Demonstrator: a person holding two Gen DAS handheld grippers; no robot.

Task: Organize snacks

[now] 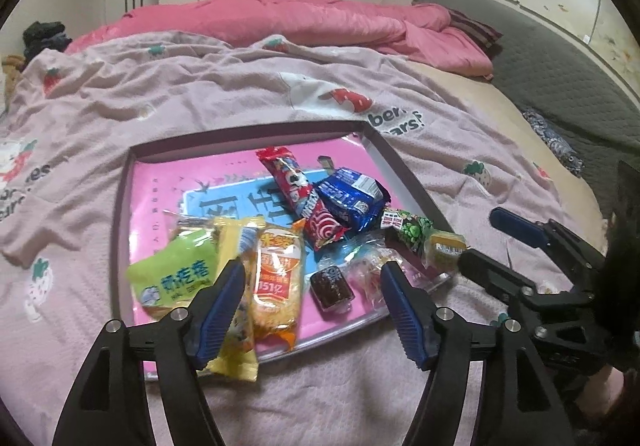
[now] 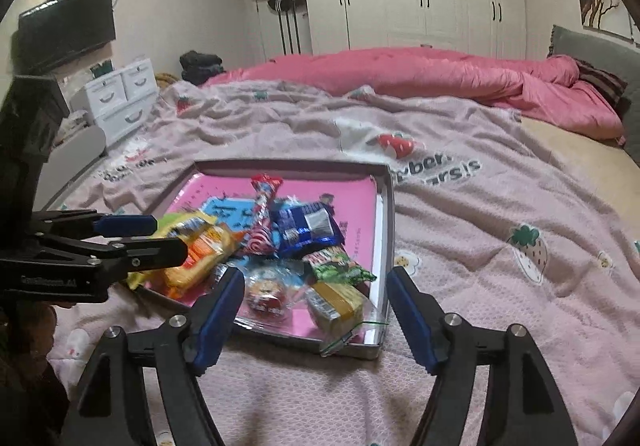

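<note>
A shallow tray (image 1: 248,130) with a pink liner lies on the bed and holds a heap of snacks. Among them are a green packet (image 1: 176,274), an orange noodle pack (image 1: 276,278), a red wafer bar (image 1: 296,186), a blue cookie pack (image 1: 348,198), a dark jelly (image 1: 332,284) and a yellow block (image 2: 336,304). My left gripper (image 1: 313,268) hovers open over the tray's near edge with nothing pressed between its pads. My right gripper (image 2: 316,274) is open above the near right corner of the tray (image 2: 288,165), also holding nothing.
A pale pink strawberry-print blanket (image 1: 200,86) covers the bed around the tray. A bright pink duvet (image 1: 300,18) is bunched at the far side. White drawers (image 2: 120,94) and a wall-mounted screen (image 2: 68,26) stand to the left, and wardrobes line the back wall.
</note>
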